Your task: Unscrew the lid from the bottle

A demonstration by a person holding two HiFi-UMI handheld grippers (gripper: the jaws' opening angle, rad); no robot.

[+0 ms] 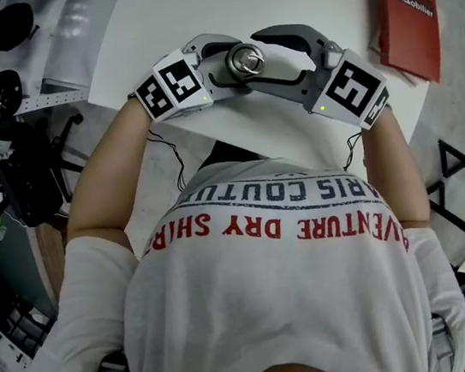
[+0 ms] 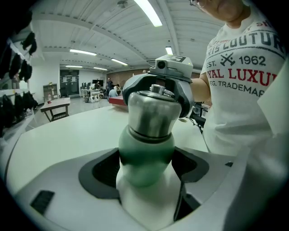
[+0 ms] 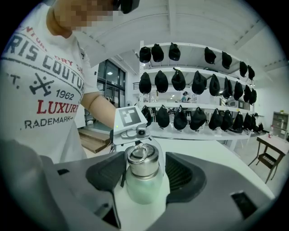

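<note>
Nearest, between left gripper point(image 2: 146, 167) jaws: green bottle point(image 2: 145, 155), body pinched firm against twisting. Just ahead: steel lid point(image 2: 153, 115), seated on the neck, flanked by right gripper point(image 3: 144, 172), pads point(image 3: 180, 173) spread clear, probably for regripping. Beyond, below: white table point(image 1: 188, 5).

The bottle point(image 2: 146, 158) has a pale green shoulder fading to white lower down. It stands upright at the centre of the left gripper view, clamped round its body by the left tool point(image 1: 229, 65). Its lid point(image 2: 153, 113) (brushed steel, with a small ring on top) sits on the neck. In the head view the lid shows end-on at upper centre, and the jaws of the right tool point(image 1: 261, 59) stand either side of it, with a gap.
</note>
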